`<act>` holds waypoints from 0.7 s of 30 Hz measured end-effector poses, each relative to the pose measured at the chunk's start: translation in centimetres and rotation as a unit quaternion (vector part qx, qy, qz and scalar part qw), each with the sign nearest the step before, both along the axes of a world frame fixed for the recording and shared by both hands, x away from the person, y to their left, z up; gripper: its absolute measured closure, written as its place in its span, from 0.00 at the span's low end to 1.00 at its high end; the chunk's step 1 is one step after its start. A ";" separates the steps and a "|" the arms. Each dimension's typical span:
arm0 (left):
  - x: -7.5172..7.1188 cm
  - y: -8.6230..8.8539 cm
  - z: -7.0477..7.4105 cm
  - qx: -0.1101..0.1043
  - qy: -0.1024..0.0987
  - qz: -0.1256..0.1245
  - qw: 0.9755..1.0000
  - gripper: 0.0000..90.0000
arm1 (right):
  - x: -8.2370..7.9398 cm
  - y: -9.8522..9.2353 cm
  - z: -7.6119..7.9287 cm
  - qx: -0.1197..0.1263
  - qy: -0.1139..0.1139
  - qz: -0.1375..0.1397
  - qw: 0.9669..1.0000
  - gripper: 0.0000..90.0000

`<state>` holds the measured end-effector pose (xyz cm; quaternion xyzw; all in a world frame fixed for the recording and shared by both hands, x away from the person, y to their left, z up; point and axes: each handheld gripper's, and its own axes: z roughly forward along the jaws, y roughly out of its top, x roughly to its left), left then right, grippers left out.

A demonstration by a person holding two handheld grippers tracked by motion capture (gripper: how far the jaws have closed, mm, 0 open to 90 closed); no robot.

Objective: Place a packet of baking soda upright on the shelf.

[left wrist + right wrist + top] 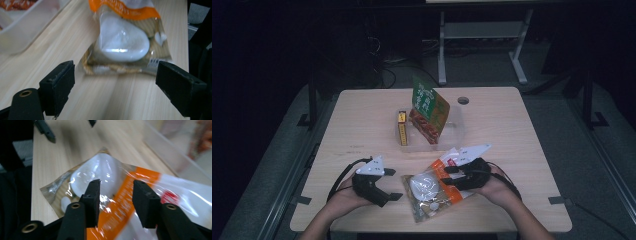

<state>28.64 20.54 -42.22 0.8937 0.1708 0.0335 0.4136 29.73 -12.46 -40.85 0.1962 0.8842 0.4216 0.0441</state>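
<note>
Snack bag (434, 190) lies on the counter (512, 130) near the clear bin (455, 131); light, crinkly, slippery. Right tool (116, 195) half-open over its orange band, left tool (115, 80) wide, empty. Pinch an edge.

A dim lab: bare wooden table (362, 115), metal frame legs (442, 47), floor cables (387, 75).

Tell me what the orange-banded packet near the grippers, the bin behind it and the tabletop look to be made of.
Packet: thin clear plastic film, glossy; it crinkles and throws sharp highlights, with a printed orange band.
Bin: probably rigid translucent plastic, smooth; the table shows faintly through its wall.
Tabletop: pale wood-grain surface, matte; likely laminate or veneer, though the look leaves that open.
</note>
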 end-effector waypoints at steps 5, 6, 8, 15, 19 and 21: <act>0.5 -1.5 0.4 -0.002 -0.003 -0.008 1.000 0.17 | 0.0 -2.4 -0.1 0.012 0.003 -0.044 0.999 0.56; 0.7 -1.9 0.5 -0.004 -0.003 -0.008 1.000 0.17 | 0.0 -2.9 -0.2 0.011 0.002 -0.052 0.999 0.54; 1.1 -2.7 0.6 0.001 -0.006 -0.010 1.000 0.17 | -0.1 -3.7 -0.4 0.013 0.014 -0.068 0.997 0.49; 3.1 -5.3 -0.1 0.000 0.013 -0.022 1.000 0.22 | -0.1 -6.4 -1.4 0.020 0.030 -0.104 0.994 0.46; 4.5 -6.9 -0.9 -0.002 0.030 -0.023 0.999 0.23 | 0.3 -7.2 -1.4 0.024 0.033 -0.117 0.992 0.45; 5.2 -7.7 -1.8 0.009 0.040 -0.028 0.999 0.26 | 0.4 -7.7 -1.6 0.026 0.032 -0.124 0.991 0.44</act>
